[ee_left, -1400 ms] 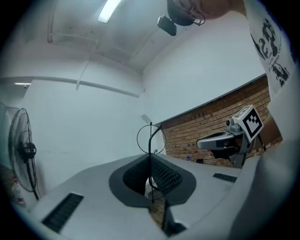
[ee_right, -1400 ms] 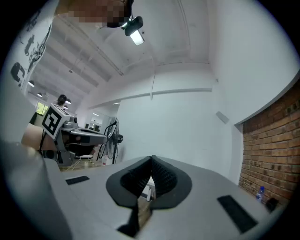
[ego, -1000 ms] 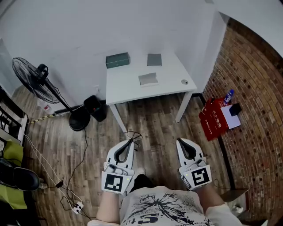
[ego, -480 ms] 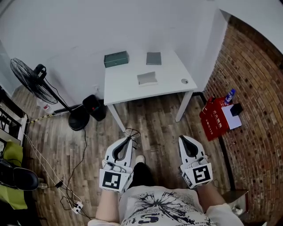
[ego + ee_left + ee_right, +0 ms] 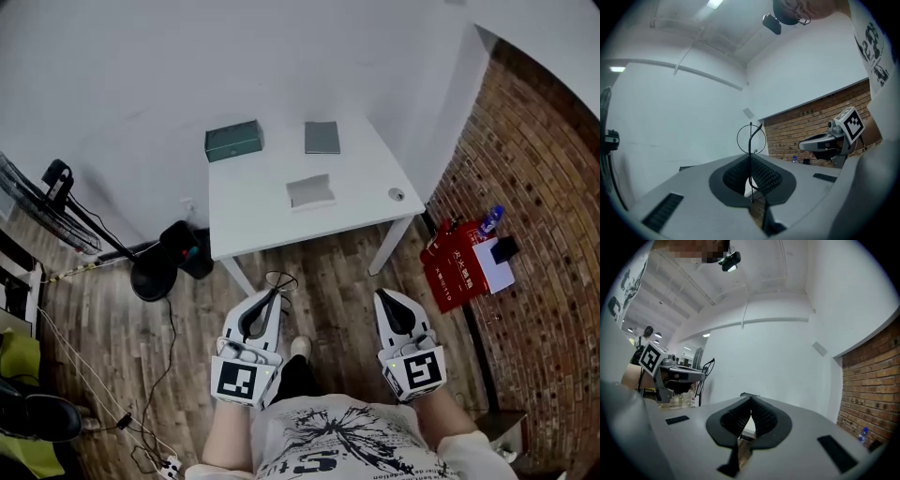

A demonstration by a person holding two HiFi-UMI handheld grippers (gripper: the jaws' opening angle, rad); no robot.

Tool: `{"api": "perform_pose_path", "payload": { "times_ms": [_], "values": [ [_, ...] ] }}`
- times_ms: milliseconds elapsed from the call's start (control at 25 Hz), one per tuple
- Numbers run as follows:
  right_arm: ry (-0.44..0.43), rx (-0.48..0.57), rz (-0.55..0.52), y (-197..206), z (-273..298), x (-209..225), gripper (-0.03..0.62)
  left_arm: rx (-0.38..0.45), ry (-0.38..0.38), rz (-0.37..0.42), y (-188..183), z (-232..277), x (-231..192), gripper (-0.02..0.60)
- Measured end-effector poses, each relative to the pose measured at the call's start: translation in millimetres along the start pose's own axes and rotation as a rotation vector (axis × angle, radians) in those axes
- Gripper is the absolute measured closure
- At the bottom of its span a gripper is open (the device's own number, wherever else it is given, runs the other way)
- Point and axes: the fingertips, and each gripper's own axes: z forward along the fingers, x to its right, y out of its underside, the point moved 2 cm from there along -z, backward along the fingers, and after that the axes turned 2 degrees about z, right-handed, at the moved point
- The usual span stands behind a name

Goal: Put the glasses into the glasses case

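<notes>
Thin black wire-framed glasses [image 5: 278,280] [image 5: 751,138] stick out of my left gripper [image 5: 273,294] [image 5: 751,158], which is shut on them and held level above the wooden floor. My right gripper [image 5: 382,297] [image 5: 750,400] is shut with nothing in it, level beside the left. Both are short of the white table [image 5: 253,221]. On the table lie a dark green oblong case [image 5: 233,141] at the back left, a grey square item [image 5: 322,137] at the back and a pale grey flat item [image 5: 310,191] in the middle.
A floor fan [image 5: 58,178] with a black round base [image 5: 150,279] and a black bag [image 5: 183,246] stand left of the table. A red box [image 5: 453,264] with small items sits by the brick wall [image 5: 544,234] at the right. Cables [image 5: 103,375] trail over the floor.
Both grippers and the person have come forward toward the table, which now shows larger and nearer. The glasses stay clamped in the left gripper.
</notes>
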Motion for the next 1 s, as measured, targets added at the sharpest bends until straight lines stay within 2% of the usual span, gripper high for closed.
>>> {"api": "perform_pose_path", "payload": {
  "times_ms": [360,520,680,840,1000],
  "values": [
    [0.028,-0.062,0.016,-8,184,38,0.579,-0.031,0.044,-0.007,24,132,-140,0.566],
    [0.058,-0.07,0.023,-7,250,58,0.579,-0.038,0.066,0.023,36,178,-188,0.566],
    [0.075,-0.098,0.044,4,295,70,0.579,-0.072,0.082,0.002,54,210,-219,0.566],
    [0.077,-0.119,0.056,14,326,81,0.579,-0.096,0.094,-0.01,71,238,-232,0.566],
    [0.067,-0.15,0.049,26,347,97,0.579,-0.236,0.133,0.028,97,264,-232,0.566]
  ]
}}
